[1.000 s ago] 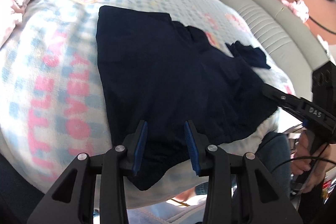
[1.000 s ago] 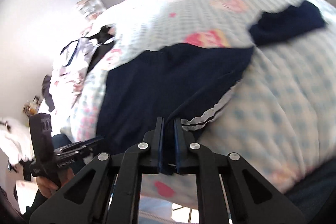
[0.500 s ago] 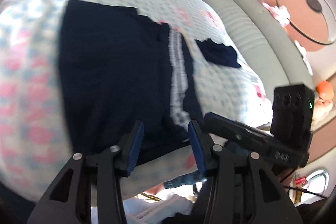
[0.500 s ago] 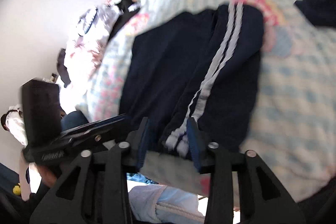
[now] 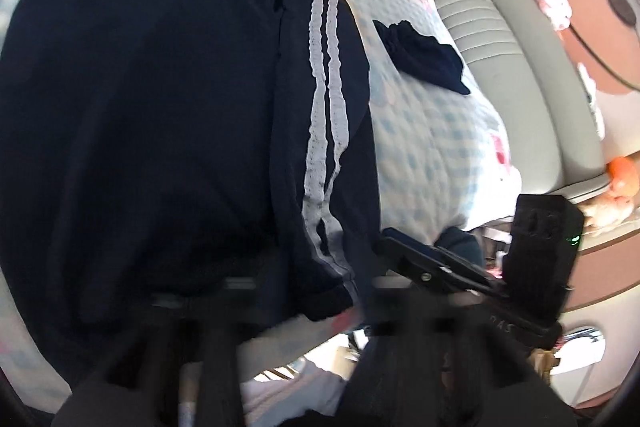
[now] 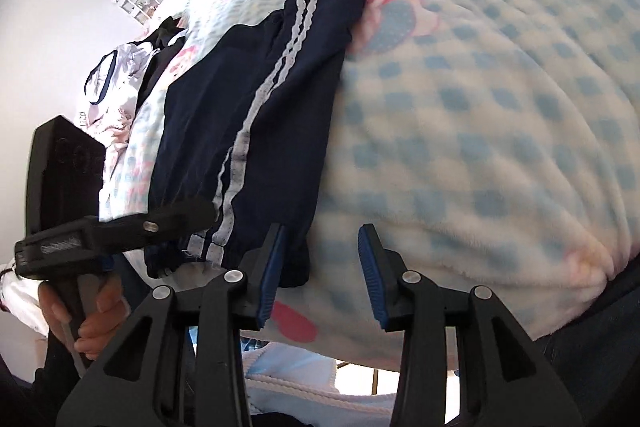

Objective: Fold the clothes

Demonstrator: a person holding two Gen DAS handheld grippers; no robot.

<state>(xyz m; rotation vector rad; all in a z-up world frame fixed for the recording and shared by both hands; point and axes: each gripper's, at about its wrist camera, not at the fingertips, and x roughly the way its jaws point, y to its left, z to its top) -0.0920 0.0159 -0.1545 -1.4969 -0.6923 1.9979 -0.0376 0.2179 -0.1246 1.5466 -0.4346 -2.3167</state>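
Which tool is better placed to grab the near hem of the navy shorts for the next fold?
Probably the left tool: it sits right over the hem of the shorts beside the white stripes. The right tool is open, with its tips past the shorts' edge over the blanket.

Faint embossed letters, seemingly "DAS", sit on the right gripper [image 5: 390, 241] body; the label on the left gripper [image 6: 192, 215] is too blurred to read.
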